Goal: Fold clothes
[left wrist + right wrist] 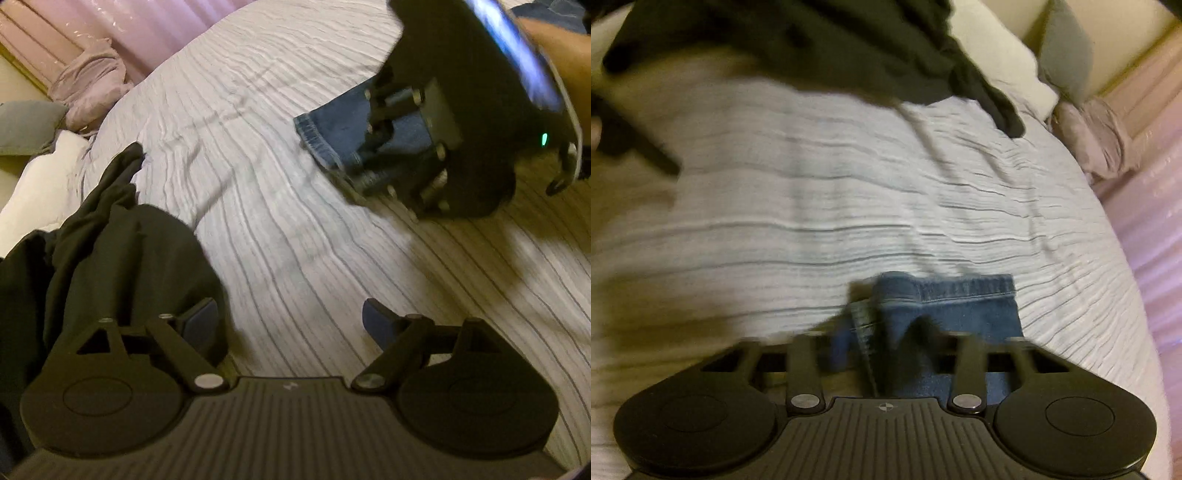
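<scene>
Right gripper [886, 332] clamped on jeans [964, 306] at lower centre; left gripper [288, 321] apart, empty, beside black garment [110, 236]; keep the hem flat

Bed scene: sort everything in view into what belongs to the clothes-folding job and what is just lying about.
For the job:
- blue denim garment with stitched hem, between the fingers of the right hand-held gripper
- crumpled black fabric garment
- left hand-held gripper, open, holding nothing

Lying about:
- ribbed white bedspread
- crumpled mauve cloth
- grey pillow
- white pillow
</scene>
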`<control>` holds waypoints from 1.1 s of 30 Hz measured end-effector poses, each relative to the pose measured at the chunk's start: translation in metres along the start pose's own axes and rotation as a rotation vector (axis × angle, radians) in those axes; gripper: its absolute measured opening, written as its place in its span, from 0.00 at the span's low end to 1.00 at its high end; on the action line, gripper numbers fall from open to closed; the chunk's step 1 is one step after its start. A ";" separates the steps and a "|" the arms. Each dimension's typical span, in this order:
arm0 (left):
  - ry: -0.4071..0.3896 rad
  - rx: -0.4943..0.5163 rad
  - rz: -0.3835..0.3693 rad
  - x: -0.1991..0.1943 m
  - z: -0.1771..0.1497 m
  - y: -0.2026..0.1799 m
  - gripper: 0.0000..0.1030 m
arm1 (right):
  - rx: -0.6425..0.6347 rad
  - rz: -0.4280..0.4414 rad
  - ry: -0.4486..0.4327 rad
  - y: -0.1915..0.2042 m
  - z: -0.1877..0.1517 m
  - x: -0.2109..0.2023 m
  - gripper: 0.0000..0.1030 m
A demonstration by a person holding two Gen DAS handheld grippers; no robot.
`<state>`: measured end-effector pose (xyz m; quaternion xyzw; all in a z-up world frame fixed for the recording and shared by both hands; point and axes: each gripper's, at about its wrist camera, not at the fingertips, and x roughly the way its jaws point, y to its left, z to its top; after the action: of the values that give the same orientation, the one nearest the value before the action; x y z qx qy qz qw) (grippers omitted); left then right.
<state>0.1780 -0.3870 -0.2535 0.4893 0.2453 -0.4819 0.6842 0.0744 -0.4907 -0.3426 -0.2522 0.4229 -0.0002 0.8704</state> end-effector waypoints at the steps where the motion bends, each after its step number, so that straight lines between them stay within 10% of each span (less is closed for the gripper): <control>1: -0.009 0.009 -0.007 -0.001 0.003 -0.003 0.81 | 0.053 -0.002 -0.025 -0.010 -0.001 -0.009 0.24; 10: -0.134 0.134 -0.109 -0.007 0.074 -0.049 0.81 | 1.038 -0.081 -0.351 -0.180 -0.090 -0.167 0.21; 19: -0.262 0.345 -0.224 -0.014 0.166 -0.137 0.81 | 1.741 -0.491 -0.267 -0.226 -0.379 -0.263 0.22; 23: -0.279 0.412 -0.258 -0.018 0.195 -0.175 0.81 | 1.893 -0.372 -0.046 -0.213 -0.476 -0.224 0.22; 33: -0.282 0.599 -0.308 0.005 0.239 -0.218 0.81 | 1.910 -0.370 0.004 -0.218 -0.488 -0.248 0.46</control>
<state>-0.0485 -0.6183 -0.2558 0.5540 0.0672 -0.6926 0.4570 -0.3977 -0.8425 -0.3160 0.4977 0.1999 -0.4805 0.6939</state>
